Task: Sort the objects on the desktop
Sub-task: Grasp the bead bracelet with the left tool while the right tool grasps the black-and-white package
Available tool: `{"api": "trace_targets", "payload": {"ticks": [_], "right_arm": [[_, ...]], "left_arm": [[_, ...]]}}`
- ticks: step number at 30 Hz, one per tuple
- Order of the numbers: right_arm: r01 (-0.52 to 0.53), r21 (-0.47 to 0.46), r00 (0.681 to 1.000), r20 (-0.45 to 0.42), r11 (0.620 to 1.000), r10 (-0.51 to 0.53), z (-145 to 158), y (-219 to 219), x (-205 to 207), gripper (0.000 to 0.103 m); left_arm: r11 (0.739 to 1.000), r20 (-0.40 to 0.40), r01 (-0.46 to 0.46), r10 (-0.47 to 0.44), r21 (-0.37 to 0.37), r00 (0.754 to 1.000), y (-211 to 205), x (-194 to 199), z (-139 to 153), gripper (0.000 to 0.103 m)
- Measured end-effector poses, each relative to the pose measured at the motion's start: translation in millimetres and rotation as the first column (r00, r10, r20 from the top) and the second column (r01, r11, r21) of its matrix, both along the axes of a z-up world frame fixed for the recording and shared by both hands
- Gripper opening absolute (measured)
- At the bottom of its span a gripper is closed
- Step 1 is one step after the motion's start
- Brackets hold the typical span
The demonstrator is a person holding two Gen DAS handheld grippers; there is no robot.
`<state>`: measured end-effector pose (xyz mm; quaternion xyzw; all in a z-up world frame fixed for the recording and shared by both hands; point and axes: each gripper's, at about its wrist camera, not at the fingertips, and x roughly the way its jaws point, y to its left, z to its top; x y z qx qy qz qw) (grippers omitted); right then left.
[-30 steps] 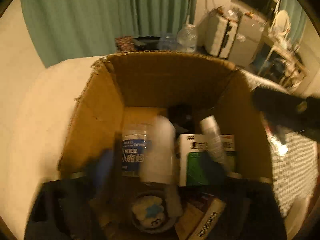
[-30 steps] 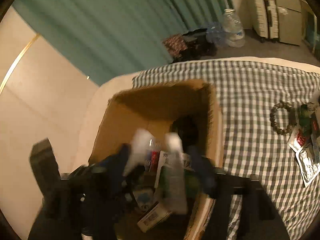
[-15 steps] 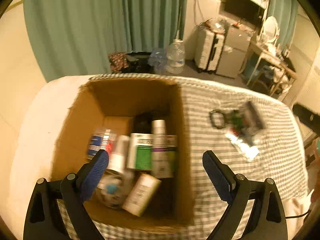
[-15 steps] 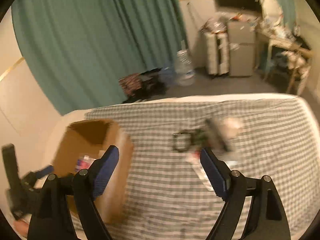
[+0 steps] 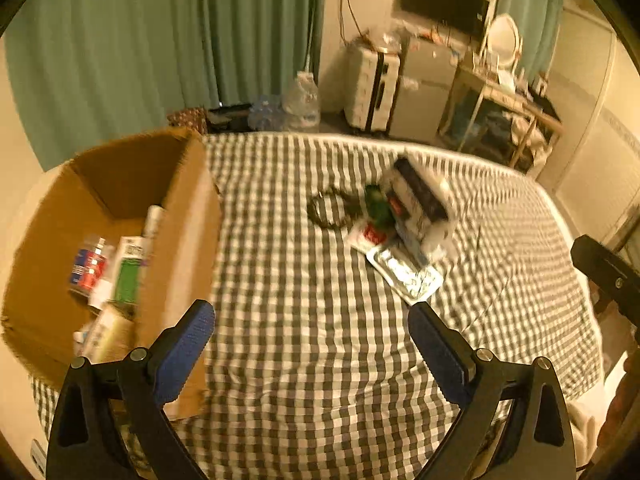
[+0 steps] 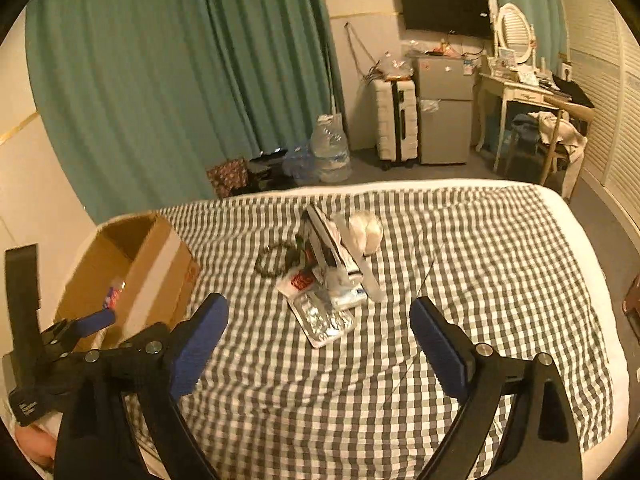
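Note:
An open cardboard box (image 5: 188,216) stands at the left of the checked bedcover, holding bottles and a green-and-white carton (image 5: 128,272). It also shows in the right wrist view (image 6: 160,264). A loose pile lies mid-bed: a bead bracelet (image 5: 328,210), a green object (image 5: 378,208), a foil blister pack (image 5: 404,272), packets, a dark-and-white box (image 5: 420,196). The pile also shows in the right wrist view (image 6: 328,276). My left gripper (image 5: 312,344) is open and empty, near the box's front corner. My right gripper (image 6: 320,340) is open and empty, short of the pile.
The checked cover (image 6: 480,264) spreads right of the pile. Beyond the bed stand green curtains (image 6: 180,80), water jugs (image 6: 330,152), a white suitcase (image 6: 394,120), a small fridge (image 6: 444,108) and a dressing table (image 6: 520,88). The left gripper's body shows at the right view's left edge (image 6: 48,344).
Both grippers have pulled up out of the box and swung right toward the pile. A white bottle held over the box a second ago is gone from the jaws.

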<state>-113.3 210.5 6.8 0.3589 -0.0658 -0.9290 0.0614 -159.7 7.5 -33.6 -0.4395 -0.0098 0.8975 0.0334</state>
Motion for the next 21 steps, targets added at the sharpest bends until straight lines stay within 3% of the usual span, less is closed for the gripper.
{"api": "trace_targets", "payload": {"ticks": [10,16,21], "right_arm": [[-0.065,-0.027,0.997,0.033,0.998,0.066,-60.2,6.2,-50.6,0.092],[-0.088,-0.027,0.993,0.080,0.996,0.090,-86.1,-5.6,-108.3,0.092],[-0.116,0.006,0.987,0.114,0.993,0.114,-111.1,-23.3,-157.1,0.089]], "left_arm": [[1.000,0.075,-0.014,0.014,-0.009,0.997,8.9,-70.3,-65.3,0.100],[0.999,0.099,-0.022,0.018,0.040,0.995,5.7,-126.2,-96.8,0.100],[0.999,0.096,0.033,-0.036,0.041,0.995,19.3,-166.5,-119.0,0.100]]}}
